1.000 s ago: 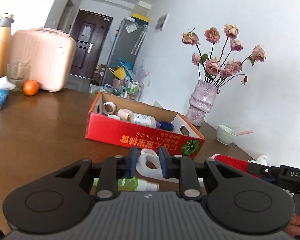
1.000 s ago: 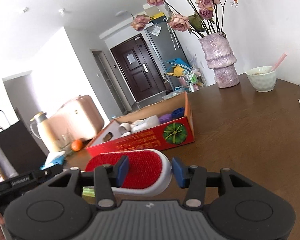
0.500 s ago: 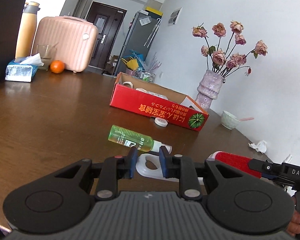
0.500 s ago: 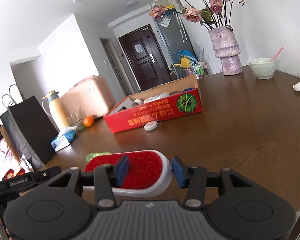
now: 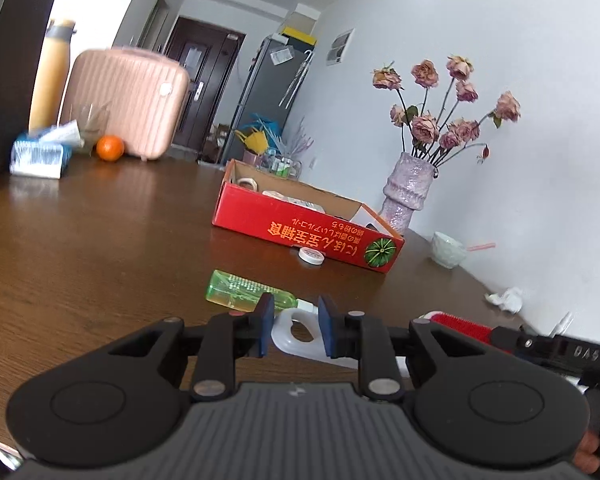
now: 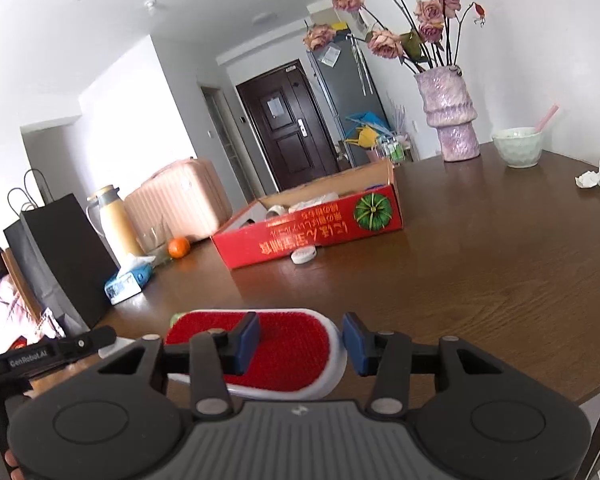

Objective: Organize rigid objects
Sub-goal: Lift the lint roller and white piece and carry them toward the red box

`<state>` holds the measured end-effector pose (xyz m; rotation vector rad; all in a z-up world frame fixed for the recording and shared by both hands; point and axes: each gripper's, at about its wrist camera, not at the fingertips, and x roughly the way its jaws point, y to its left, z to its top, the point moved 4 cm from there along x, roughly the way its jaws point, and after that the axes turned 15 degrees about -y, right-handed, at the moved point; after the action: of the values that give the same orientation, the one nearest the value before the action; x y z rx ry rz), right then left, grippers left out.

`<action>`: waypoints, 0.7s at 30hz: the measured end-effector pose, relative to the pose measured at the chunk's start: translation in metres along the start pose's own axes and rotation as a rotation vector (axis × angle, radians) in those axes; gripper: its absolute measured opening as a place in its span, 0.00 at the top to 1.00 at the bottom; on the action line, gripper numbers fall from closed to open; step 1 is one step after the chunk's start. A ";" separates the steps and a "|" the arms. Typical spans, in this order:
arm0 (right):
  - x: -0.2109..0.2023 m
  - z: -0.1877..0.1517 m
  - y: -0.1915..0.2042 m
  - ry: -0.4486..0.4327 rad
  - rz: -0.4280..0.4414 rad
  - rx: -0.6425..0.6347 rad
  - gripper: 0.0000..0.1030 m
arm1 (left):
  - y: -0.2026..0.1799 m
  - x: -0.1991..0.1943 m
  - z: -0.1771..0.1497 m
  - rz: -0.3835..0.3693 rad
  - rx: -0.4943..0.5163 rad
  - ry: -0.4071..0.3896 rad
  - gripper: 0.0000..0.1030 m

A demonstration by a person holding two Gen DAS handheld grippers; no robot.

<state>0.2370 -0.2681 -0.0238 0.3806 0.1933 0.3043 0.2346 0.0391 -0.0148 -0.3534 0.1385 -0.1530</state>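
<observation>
A lint brush with a red pad (image 6: 296,356) and a white looped handle (image 5: 284,336) spans both grippers just above the brown table. My left gripper (image 5: 294,330) is shut on the handle. My right gripper (image 6: 300,338) is closing, with the brush head between its fingers and a small gap at the right pad. Farther off stands the red cardboard box (image 5: 300,228) (image 6: 300,236) holding several small items. A green bottle (image 5: 240,290) lies ahead of the left gripper, and a white cap (image 5: 311,257) (image 6: 304,255) rests against the box front.
A purple vase (image 5: 408,188) with dried roses, a pale bowl (image 5: 448,249) and crumpled tissue (image 5: 506,299) stand at the right. A pink case (image 5: 128,100), an orange (image 5: 110,148), a tissue pack (image 5: 40,156) and a black bag (image 6: 60,256) crowd the left. The table edge (image 6: 580,396) runs close on the right.
Both grippers have drawn back from the red box with the brush, bringing the green bottle and white cap into view. The right fingers have narrowed slightly around the brush head.
</observation>
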 end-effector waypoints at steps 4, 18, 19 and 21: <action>0.008 0.005 -0.003 -0.003 -0.007 0.017 0.58 | -0.004 0.012 0.011 -0.007 0.020 -0.031 0.78; 0.092 0.106 -0.002 -0.175 0.016 -0.038 0.57 | -0.028 0.120 0.107 -0.061 0.076 -0.177 0.77; 0.102 0.115 -0.002 -0.177 0.021 -0.043 0.58 | -0.029 0.129 0.114 -0.054 0.075 -0.182 0.77; 0.124 0.133 -0.006 -0.168 0.035 -0.025 0.57 | -0.033 0.149 0.123 -0.037 0.097 -0.175 0.77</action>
<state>0.3863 -0.2772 0.0788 0.3832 0.0187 0.3073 0.3964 0.0240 0.0949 -0.2714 -0.0483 -0.1638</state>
